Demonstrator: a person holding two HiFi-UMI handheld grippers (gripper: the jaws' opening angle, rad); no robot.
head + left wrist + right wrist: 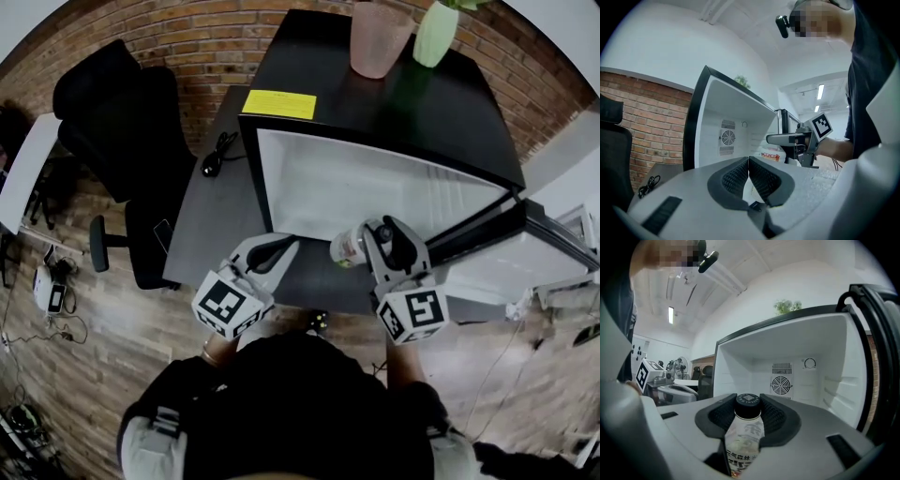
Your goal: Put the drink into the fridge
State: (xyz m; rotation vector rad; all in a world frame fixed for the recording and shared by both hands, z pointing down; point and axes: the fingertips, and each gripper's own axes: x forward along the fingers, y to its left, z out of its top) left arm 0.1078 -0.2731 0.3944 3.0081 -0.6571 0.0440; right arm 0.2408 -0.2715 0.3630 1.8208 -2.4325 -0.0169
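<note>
My right gripper (373, 236) is shut on the drink (349, 248), a pale bottle with a black cap (747, 401) and a printed label, held by the neck just in front of the open fridge. The fridge (375, 183) is a small black one with a white inside. Through the right gripper view I look straight into its white cavity (797, 362), with a round fan grille (780, 384) on the back wall. My left gripper (275, 251) hangs left of the bottle, shut with nothing between its pads (736, 177). From the left gripper view, the right gripper (797, 138) and the bottle's red label (770, 156) show before the fridge (726, 136).
The fridge door (530, 248) stands swung open at the right. A pink cup (380, 39) and a green vase (435, 34) stand on the fridge top. A dark table (208, 220) with a cable (217, 155) lies left of the fridge, and a black office chair (122, 122) beyond it.
</note>
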